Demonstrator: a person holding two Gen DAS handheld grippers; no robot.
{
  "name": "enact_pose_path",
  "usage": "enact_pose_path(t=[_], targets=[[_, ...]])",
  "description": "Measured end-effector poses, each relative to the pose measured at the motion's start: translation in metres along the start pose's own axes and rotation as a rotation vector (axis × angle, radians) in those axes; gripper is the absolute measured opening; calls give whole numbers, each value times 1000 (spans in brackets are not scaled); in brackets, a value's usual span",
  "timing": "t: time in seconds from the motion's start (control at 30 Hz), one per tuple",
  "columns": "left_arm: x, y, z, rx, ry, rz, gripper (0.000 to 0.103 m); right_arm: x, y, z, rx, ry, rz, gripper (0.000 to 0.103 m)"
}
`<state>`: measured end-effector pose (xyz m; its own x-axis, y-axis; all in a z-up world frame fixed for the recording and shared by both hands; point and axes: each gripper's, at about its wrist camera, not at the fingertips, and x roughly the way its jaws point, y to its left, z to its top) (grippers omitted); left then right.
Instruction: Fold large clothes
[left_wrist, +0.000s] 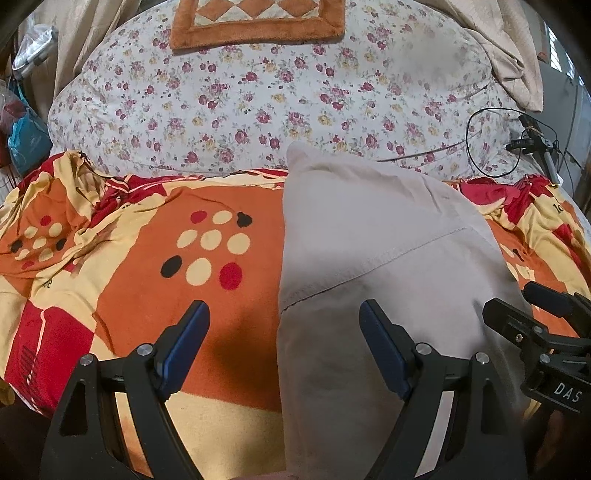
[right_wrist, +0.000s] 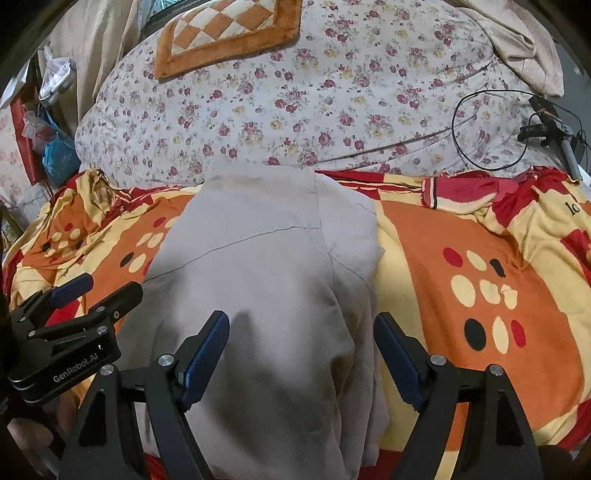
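A bed fills the room, spread with an orange, red and cream patterned blanket (left_wrist: 147, 258) over a floral quilt (left_wrist: 258, 103). An orange checkered mat (left_wrist: 258, 22) lies at the head — beige curtains (right_wrist: 92, 44) hang behind, and plastic bags (right_wrist: 55, 147) crowd the left wall.

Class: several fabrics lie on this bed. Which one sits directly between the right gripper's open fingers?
The plain beige garment. Unlike the orange dotted blanket beneath it and the floral quilt behind, it is unpatterned and lies under the right gripper.
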<state>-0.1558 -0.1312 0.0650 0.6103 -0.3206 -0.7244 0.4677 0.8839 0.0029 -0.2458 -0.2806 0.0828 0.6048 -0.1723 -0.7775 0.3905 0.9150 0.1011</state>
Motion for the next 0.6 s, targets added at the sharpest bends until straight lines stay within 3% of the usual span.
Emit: enact_pose_path(t=[0.6], targets=[[4,-1,-3,-6,12,-3,83,7,1,-1,1,16,9,82]])
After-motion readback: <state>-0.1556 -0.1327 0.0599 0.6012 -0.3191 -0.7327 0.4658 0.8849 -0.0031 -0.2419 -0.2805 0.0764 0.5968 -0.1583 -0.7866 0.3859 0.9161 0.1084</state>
